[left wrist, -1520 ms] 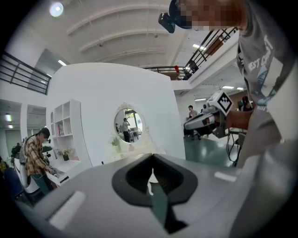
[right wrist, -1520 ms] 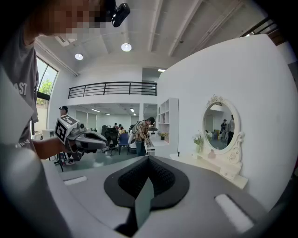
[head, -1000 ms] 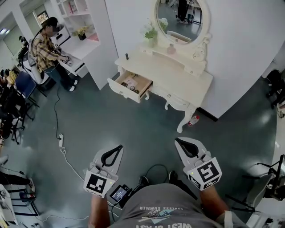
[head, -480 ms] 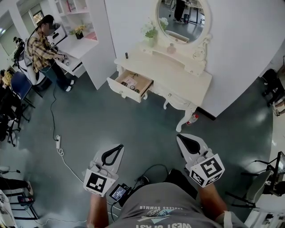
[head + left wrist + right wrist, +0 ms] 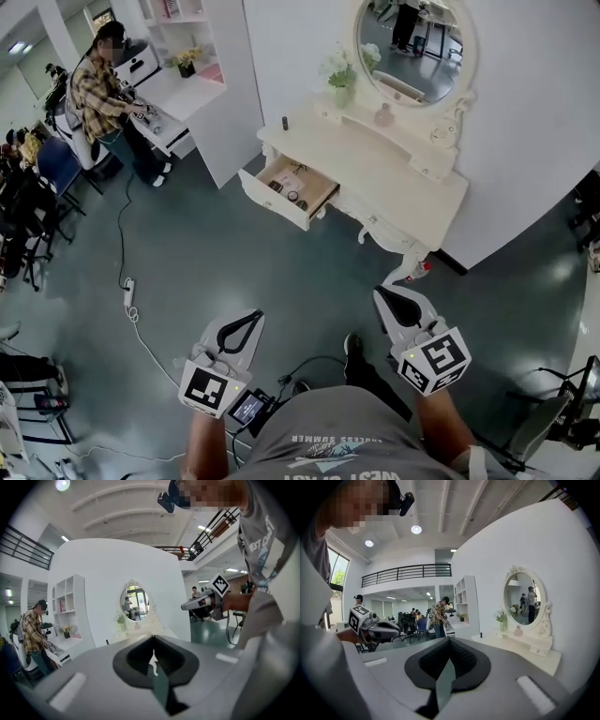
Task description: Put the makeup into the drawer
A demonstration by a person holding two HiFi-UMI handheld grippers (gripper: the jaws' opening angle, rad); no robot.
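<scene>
A cream dressing table (image 5: pixel 394 173) with an oval mirror (image 5: pixel 412 42) stands against the white wall ahead. Its left drawer (image 5: pixel 291 190) is pulled out, with small items lying inside. A small dark makeup item (image 5: pixel 285 122) stands on the tabletop's left end. My left gripper (image 5: pixel 251 317) (image 5: pixel 152 639) and right gripper (image 5: pixel 381 294) (image 5: pixel 449 640) hover over the floor well short of the table. Both are shut and hold nothing. The table (image 5: pixel 525 644) shows at the right of the right gripper view, and the mirror (image 5: pixel 133 603) shows in the left gripper view.
A vase of flowers (image 5: pixel 339 73) and a pink bottle (image 5: pixel 384 115) stand on the table's raised shelf. A plastic bottle (image 5: pixel 424 270) lies by a table leg. A power strip with cable (image 5: pixel 128 291) crosses the floor at left. A person (image 5: pixel 98 89) works at a white desk; chairs (image 5: pixel 28 206) stand nearby.
The person has stepped forward and both grippers have travelled with them across the floor. The dressing table now sits lower and further right in the head view. The jaws stay shut.
</scene>
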